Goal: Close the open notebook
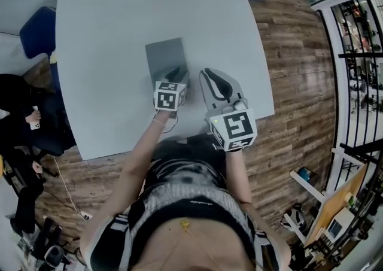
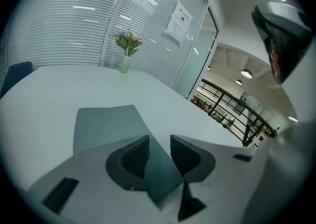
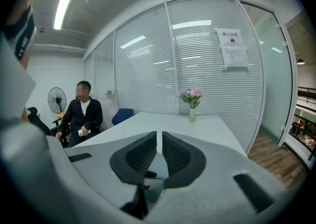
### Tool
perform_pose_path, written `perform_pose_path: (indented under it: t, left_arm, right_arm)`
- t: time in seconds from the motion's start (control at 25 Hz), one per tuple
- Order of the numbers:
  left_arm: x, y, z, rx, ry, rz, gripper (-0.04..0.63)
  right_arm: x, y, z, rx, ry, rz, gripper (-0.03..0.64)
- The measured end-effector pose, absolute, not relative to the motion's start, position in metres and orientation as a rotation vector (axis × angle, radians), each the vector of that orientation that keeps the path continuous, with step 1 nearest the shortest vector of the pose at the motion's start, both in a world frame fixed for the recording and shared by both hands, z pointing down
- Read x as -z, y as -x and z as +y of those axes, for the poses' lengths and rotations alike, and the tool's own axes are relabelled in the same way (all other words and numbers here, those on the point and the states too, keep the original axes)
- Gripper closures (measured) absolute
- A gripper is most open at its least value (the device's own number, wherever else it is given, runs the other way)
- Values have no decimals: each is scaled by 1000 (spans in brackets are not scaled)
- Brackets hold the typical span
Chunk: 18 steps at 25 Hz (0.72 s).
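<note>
A grey notebook [image 1: 164, 55] lies flat on the white table [image 1: 108, 18], with only its plain cover showing. My left gripper [image 1: 175, 74] hovers over the notebook's near right corner. In the left gripper view the notebook [image 2: 103, 124] runs back under the left gripper [image 2: 159, 141], whose jaws stand apart with the grey cover seen through the gap, not pinched. My right gripper [image 1: 210, 73] hangs just right of the notebook. In its own view the right gripper [image 3: 159, 136] has its pads almost together and nothing between them.
A vase of flowers [image 2: 127, 50] stands at the table's far end, in front of a glass wall with blinds. A seated person [image 3: 81, 114] and a blue chair [image 1: 39, 30] are at the table's left side. Wooden floor [image 1: 281, 54] lies right of the table.
</note>
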<state>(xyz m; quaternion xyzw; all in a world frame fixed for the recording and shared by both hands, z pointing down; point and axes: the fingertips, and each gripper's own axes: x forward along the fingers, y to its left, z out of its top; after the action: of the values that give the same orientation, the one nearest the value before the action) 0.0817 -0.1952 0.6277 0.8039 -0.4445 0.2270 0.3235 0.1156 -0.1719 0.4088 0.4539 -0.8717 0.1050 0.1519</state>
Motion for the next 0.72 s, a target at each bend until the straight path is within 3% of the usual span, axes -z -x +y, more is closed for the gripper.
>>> perform_pose_path:
  t: [0.72]
  left_arm:
    - [-581, -39, -176, -507, -2173, -1194, 561]
  right_arm:
    - [-435, -88, -164, -296, -1238, -2454, 574]
